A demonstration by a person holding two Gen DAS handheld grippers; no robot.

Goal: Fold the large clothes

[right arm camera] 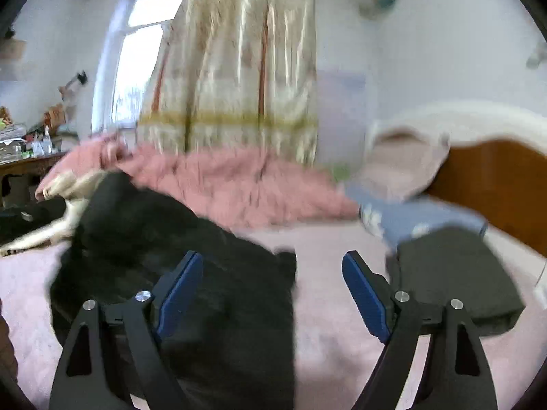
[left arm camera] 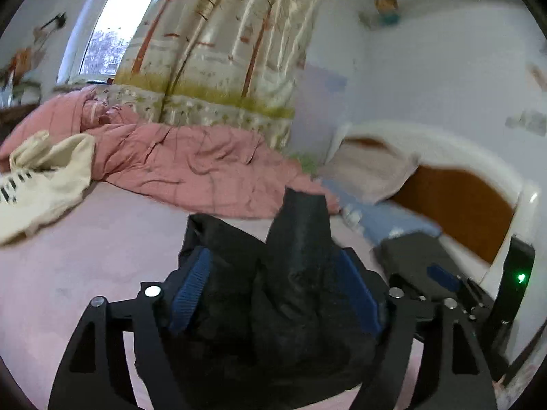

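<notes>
your left tongs (left arm camera: 273, 294) stand wide with the black garment (left arm camera: 290, 273) bunched loosely between them, not pinched. your right tongs (right arm camera: 271, 294) gape empty beside its edge, which rests on the pink bed (right arm camera: 324, 307), probably ready for regripping.

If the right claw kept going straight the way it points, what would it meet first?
Probably bare pink bedsheet, which fills the gap between the open right claw fingers; beyond it lies the pink quilt. Depth is unclear.

Both hand-held grippers, left (left arm camera: 273, 290) and right (right arm camera: 273, 290), gape wide (tilted slightly down).
</notes>
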